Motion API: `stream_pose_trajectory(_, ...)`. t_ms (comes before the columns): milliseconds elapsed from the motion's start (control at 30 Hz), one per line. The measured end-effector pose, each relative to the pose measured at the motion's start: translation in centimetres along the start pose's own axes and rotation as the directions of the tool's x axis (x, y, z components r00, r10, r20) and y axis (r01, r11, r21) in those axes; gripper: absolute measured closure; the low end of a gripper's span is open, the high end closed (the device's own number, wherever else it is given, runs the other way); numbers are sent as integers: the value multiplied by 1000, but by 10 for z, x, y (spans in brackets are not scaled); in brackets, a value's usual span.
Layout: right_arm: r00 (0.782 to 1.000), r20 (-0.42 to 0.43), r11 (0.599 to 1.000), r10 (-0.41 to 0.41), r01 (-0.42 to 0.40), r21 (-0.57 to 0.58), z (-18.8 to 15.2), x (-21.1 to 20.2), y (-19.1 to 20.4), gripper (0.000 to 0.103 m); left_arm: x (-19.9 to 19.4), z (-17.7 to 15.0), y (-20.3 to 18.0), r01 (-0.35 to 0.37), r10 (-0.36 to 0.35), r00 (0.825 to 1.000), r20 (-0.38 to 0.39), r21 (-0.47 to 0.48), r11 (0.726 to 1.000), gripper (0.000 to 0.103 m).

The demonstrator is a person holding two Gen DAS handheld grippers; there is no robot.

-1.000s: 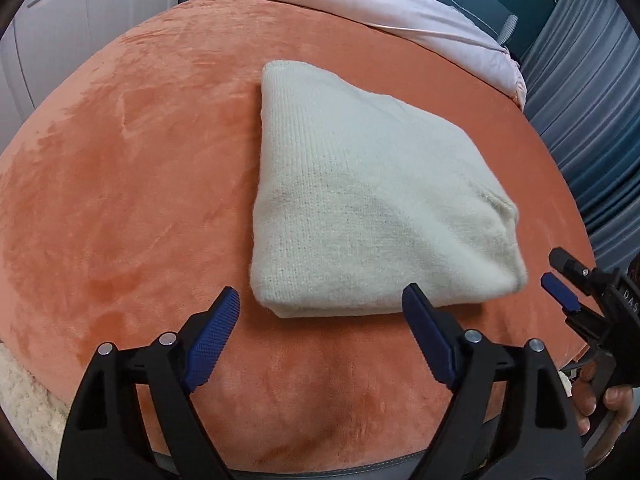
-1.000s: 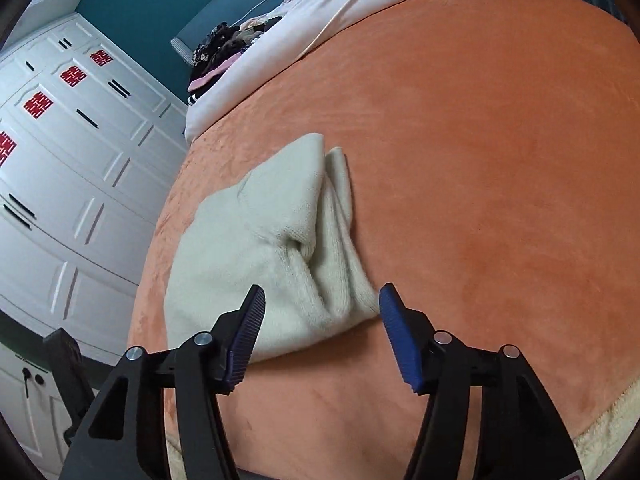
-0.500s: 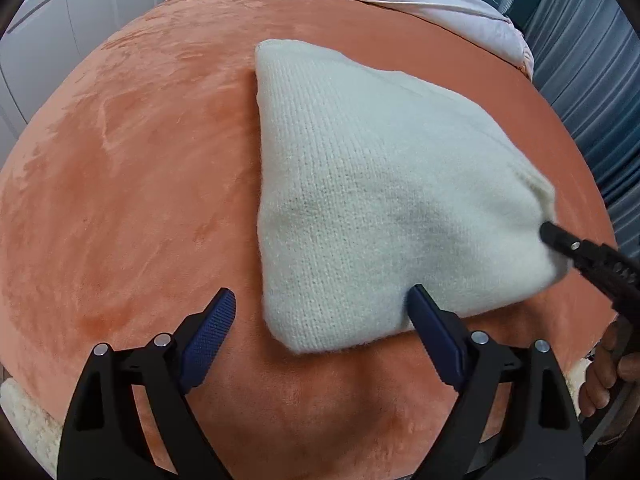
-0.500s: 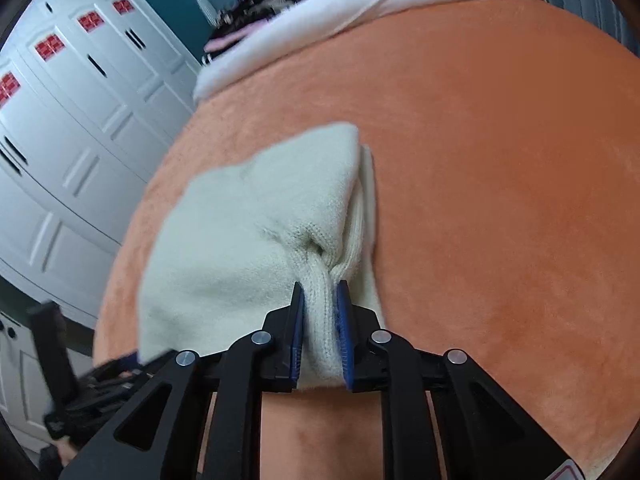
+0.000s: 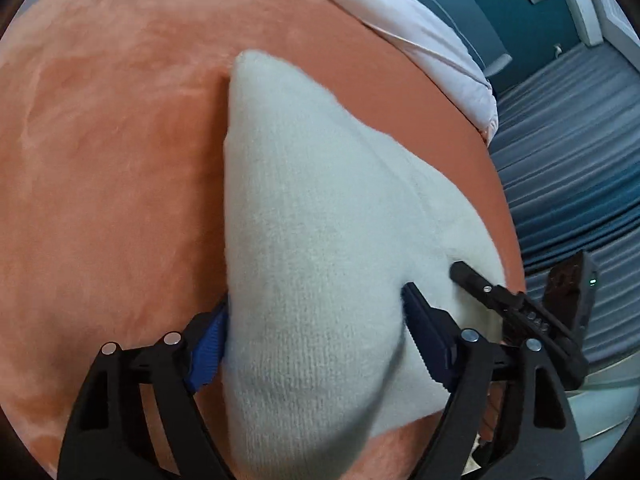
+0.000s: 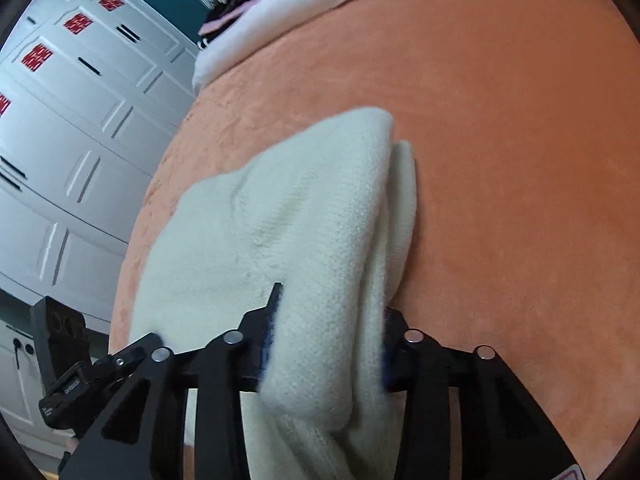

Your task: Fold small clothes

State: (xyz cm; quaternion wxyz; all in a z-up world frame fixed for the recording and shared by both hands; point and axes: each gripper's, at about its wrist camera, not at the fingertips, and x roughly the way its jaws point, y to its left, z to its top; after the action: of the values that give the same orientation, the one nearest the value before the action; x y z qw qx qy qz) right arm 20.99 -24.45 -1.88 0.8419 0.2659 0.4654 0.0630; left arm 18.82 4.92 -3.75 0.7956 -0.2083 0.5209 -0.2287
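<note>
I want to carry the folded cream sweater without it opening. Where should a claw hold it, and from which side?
Grip the near edge of the folded sweater, coming from the near side, one claw at each end. The layers bunch thick there, so pads catch them all. The left claw straddles one end; the right claw, jaws just widened, squeezes the other.

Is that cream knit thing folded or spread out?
Folded: the cream knit shows stacked layers along its right edge on the orange blanket.
</note>
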Motion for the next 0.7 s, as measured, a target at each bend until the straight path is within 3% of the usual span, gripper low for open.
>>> stream_pose_trajectory(67, 994, 104, 999, 32, -30, -24, 2, -29, 13, 72, -6, 4, -22, 10, -14, 999, 35, 90, 996, 30)
stream_pose_trajectory(133, 984, 174, 998, -23, 34, -55, 0, -40, 15, 69, 1, 6, -33, 11, -18, 999, 48, 146, 989, 30)
stream_pose_trajectory(167, 984, 163, 995, -76, 85, -49, 0, -33, 6, 68, 9, 6, -37, -28, 21, 999, 41, 172, 985, 29)
stream_pose_trajectory(233, 989, 26, 989, -145, 144, 13, -1, -5, -23, 61, 32, 1, -41, -127, 129, 992, 1, 210, 970, 24)
stream_pose_trajectory(267, 994, 2, 992, -111, 111, 57, -4, -2, -36, 61, 30, -1, -42, -135, 136, 991, 12, 220, 966, 24)
stream_pose_trajectory(333, 995, 58, 993, -81, 76, 90, -9, -27, -37, 61, 18, -7, -52, -206, 197, 978, 61, 254, 945, 19)
stream_pose_trajectory(433, 971, 181, 988, -157, 152, 40, -23, -73, -15, 61, 5, -14, -68, -303, 290, 953, 87, 290, 908, 17)
stream_pose_trajectory(500, 960, 207, 980, -189, 197, -20, -37, -90, 0, 61, -1, -18, -75, -357, 345, 934, 95, 299, 885, 17)
stream_pose_trajectory(600, 958, 100, 954, -268, 278, -108, -52, -66, 2, 61, -6, -21, -81, -398, 390, 917, 86, 290, 870, 17)
stream_pose_trajectory(667, 943, -7, 936, -332, 328, -130, -59, -34, -11, 61, -7, -25, -82, -417, 412, 908, 82, 286, 863, 17)
stream_pose_trajectory(700, 943, 10, 935, -333, 331, -128, -61, -37, -9, 61, -10, -29, -82, -430, 424, 901, 88, 288, 855, 17)
